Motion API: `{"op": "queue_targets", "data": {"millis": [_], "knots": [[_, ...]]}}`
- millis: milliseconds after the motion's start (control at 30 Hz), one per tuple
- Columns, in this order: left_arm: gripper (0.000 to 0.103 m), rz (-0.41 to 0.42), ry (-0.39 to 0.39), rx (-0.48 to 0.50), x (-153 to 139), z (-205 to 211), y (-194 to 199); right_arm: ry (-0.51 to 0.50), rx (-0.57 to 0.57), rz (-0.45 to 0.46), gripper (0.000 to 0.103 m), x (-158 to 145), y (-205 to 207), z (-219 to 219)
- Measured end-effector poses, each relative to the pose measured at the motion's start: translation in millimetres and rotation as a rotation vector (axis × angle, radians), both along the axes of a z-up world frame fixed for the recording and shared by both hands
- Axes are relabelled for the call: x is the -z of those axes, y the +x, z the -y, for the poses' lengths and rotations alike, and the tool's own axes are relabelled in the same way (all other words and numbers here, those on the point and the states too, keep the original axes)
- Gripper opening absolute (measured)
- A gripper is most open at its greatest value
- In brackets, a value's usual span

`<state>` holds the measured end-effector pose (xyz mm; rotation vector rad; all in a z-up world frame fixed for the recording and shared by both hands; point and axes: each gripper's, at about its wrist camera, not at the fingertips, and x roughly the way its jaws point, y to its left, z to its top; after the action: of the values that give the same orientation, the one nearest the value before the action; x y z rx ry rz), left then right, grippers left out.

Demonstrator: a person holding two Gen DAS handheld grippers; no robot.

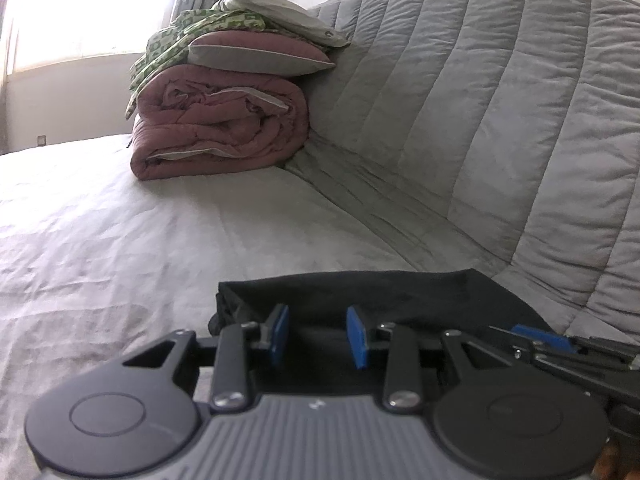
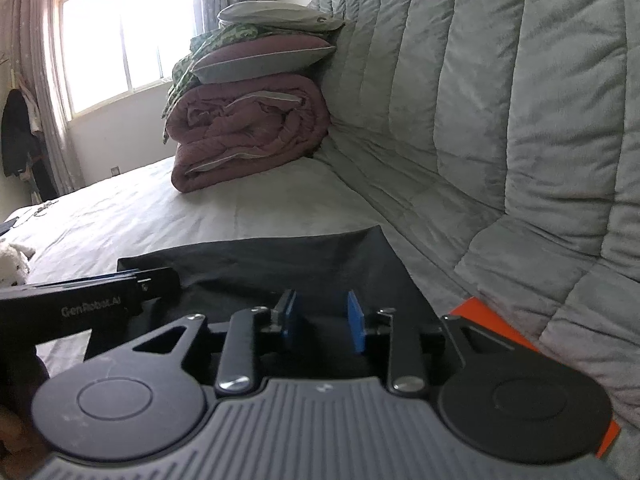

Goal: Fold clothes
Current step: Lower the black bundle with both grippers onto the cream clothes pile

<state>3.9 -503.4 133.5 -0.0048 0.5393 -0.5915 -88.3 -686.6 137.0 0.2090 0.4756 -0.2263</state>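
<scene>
Near edge of black garment hidden behind gripper bodies in both views. Orange item at right, mostly covered, unidentifiable. Garment flat, dark, folded, on white bedsheet beside grey quilt. Left gripper spread, nothing pinched; right gripper likewise spread over cloth. Open sheet toward rolled pink duvet.

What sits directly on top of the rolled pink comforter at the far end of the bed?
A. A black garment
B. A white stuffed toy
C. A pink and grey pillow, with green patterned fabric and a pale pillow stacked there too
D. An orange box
C: in both wrist views the pink and grey pillow rests on the rolled pink comforter, with green patterned fabric and a pale pillow piled alongside and above.
</scene>
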Motion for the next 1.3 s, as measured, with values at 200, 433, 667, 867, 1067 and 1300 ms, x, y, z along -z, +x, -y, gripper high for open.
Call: {"op": "queue_targets", "data": {"millis": [200,433,667,867,1067,1300], "knots": [[0.033,0.004,0.001,-0.002,2,0,-1,0.020,0.017,-0.005,0.031,3,0,5],[0.033,-0.002,-0.007,-0.004,4,-1,-1,0.019,0.019,-0.009,0.033,4,-1,4],[0.033,-0.018,-0.022,-0.003,4,-3,3,0.042,0.025,-0.007,0.034,4,-2,9],[0.033,-0.029,-0.042,0.006,3,-7,5,0.051,0.028,0.003,0.034,3,-3,10],[0.033,-0.066,-0.122,-0.002,-11,-25,5,0.049,0.051,0.015,0.036,-6,-13,10],[0.034,-0.014,-0.115,0.030,-14,-34,-32,0.043,0.021,0.035,0.037,-16,-19,4]]}}
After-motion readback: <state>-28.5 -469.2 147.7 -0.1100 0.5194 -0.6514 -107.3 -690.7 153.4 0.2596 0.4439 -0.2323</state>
